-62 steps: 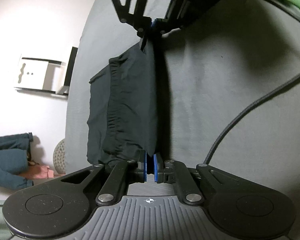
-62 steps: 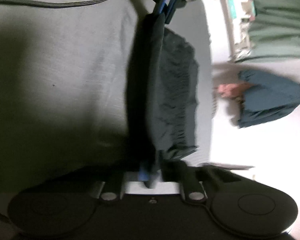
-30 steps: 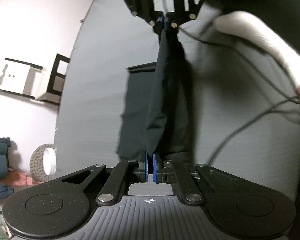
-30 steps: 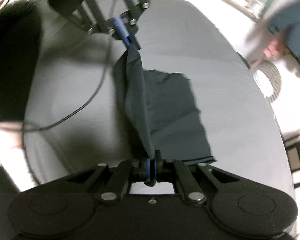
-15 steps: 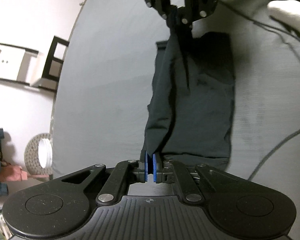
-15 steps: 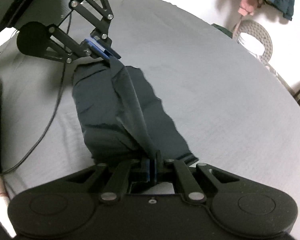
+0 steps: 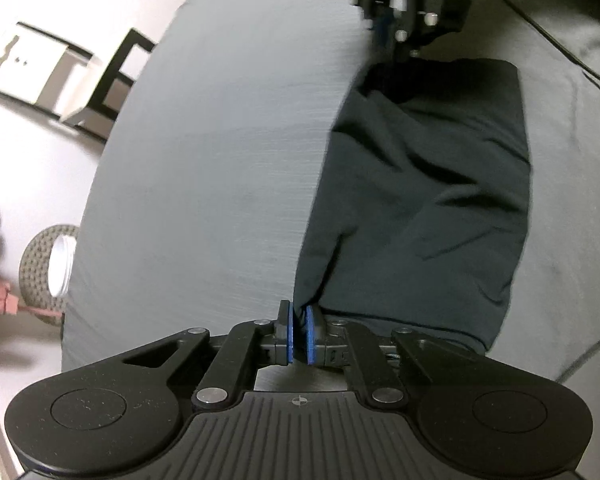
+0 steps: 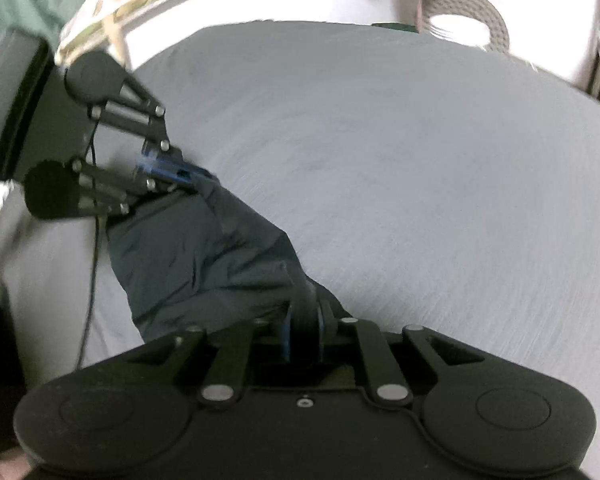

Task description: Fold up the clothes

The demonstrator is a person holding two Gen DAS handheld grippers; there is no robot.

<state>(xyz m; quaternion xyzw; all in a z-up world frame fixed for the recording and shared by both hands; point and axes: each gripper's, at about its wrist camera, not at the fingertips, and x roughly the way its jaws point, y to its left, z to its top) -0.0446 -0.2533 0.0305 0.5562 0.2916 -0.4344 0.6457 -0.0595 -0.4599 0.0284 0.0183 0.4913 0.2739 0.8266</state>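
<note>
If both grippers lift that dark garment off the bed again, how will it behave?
Likely floppy: the dark garment creases and sags between the left gripper and right gripper. Probably light, since pinched corners hold it. It would drape, not keep shape.

Quantity on the grey sheet (image 7: 220, 140): one dark garment (image 7: 428, 200). Two tongs: left tongs (image 7: 298, 334) and right tongs (image 8: 304, 332). One woven basket (image 7: 36, 272), one black cable (image 8: 92, 264).

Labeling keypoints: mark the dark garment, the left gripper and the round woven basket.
dark garment (image 7: 428, 200), left wrist view, middle of cloth
left gripper (image 7: 298, 334), left wrist view, between blue pads
round woven basket (image 8: 496, 20), right wrist view, woven rim
</note>
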